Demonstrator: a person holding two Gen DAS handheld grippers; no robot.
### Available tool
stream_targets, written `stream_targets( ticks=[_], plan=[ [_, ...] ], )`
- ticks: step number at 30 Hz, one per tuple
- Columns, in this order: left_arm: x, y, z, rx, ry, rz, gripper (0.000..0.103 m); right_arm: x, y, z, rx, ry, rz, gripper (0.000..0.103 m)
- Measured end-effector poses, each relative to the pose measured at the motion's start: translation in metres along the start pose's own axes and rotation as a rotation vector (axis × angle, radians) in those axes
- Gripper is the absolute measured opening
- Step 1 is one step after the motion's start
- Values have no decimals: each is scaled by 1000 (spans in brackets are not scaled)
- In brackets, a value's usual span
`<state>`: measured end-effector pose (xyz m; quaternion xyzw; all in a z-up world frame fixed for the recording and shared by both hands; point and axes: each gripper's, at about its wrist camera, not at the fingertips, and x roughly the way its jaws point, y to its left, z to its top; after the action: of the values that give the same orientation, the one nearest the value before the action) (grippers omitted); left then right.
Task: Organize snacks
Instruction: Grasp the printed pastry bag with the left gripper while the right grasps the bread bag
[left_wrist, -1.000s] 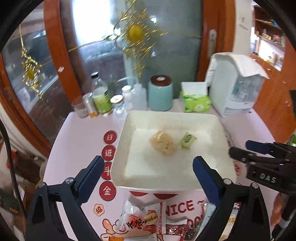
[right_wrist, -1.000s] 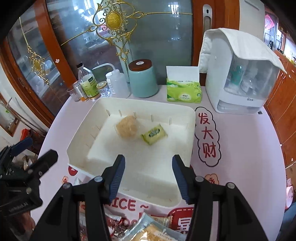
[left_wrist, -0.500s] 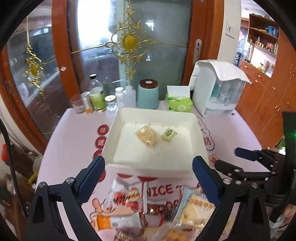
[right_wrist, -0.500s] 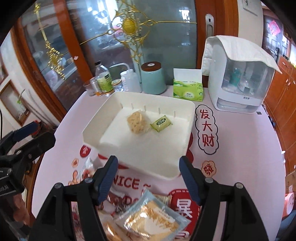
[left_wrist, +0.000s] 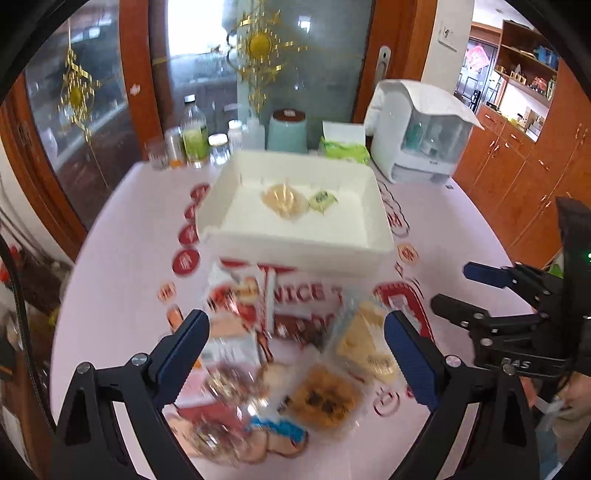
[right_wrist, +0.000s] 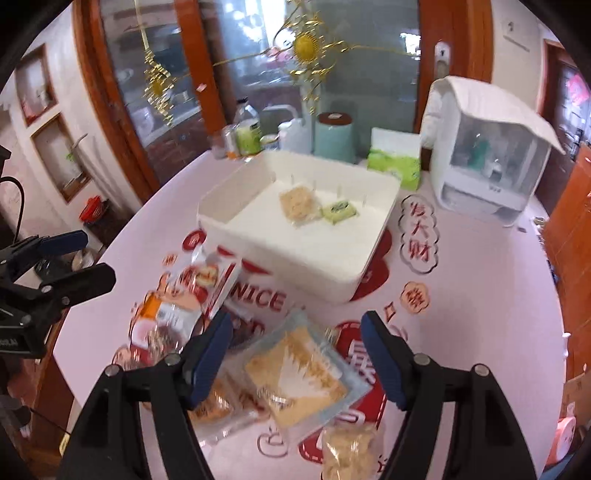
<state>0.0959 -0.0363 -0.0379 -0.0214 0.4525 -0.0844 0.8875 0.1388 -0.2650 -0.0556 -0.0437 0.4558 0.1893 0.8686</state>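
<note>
Both grippers empty w/ jaws apart, right gripper (right_wrist: 295, 354) just widened over the clear-wrapped pale cracker pack (right_wrist: 295, 373) in the near snack pile: lower square, pinch its edges, carry to far white plastic bin (right_wrist: 373, 251); left gripper (left_wrist: 295, 350) waits.

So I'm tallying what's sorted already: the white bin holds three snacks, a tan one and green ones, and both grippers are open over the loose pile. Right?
Not quite: the white bin holds two snacks, not three, a tan snack and one small green packet, as the right wrist view shows. The rest stands: the left gripper and right gripper are open over the loose pile.
</note>
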Motion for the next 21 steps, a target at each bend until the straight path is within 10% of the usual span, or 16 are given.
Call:
stream_targets(
  ticks=[21],
  plan=[
    [126,5,-105,-450,388,33,95,118,0,-71,-291,233,28,82]
  ],
)
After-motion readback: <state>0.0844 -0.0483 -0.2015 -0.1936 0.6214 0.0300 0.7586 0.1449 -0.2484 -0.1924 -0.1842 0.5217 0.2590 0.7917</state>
